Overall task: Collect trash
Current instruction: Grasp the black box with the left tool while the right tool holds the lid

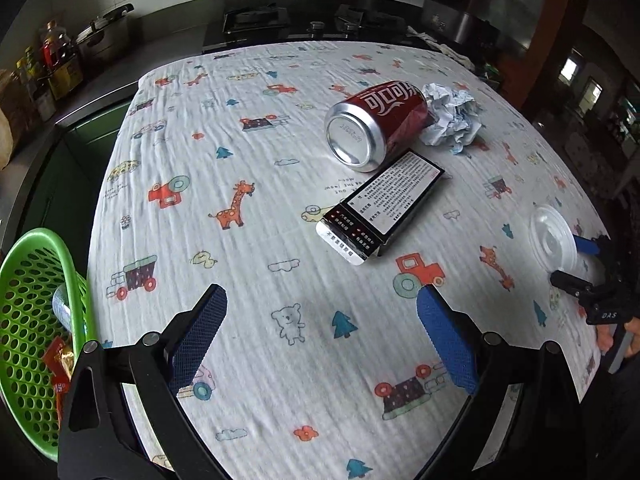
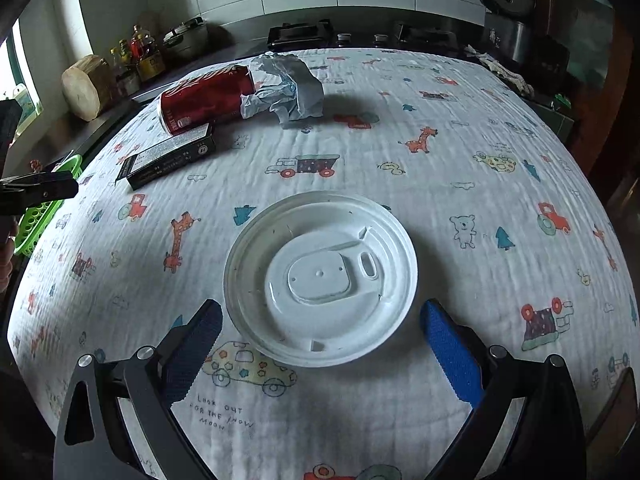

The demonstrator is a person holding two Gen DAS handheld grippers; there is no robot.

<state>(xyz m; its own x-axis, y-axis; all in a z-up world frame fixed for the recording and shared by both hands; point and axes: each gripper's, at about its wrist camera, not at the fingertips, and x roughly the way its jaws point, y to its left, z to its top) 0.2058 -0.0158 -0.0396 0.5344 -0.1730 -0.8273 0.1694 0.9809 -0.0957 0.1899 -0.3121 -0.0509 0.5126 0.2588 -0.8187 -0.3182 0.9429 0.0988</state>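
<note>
A red soda can (image 1: 374,122) lies on its side on the patterned tablecloth (image 1: 256,152), touching a crumpled paper ball (image 1: 452,118). A black carton (image 1: 384,208) lies just in front of the can. My left gripper (image 1: 322,312) hangs open over bare cloth, short of the carton. A clear plastic lid (image 2: 320,276) lies flat between the open fingers of my right gripper (image 2: 322,320), which do not touch it. The can (image 2: 206,98), paper ball (image 2: 286,88) and carton (image 2: 170,160) sit far left in the right wrist view. A green basket (image 1: 36,320) holds some wrappers.
The basket stands off the table's left edge. Behind the table runs a dark counter with a stove (image 1: 256,20), a pot (image 1: 106,36), bottles (image 1: 56,56) and a rice cooker (image 2: 508,12). A wooden block (image 2: 86,86) sits on the counter. A hand (image 1: 616,336) holds the right gripper.
</note>
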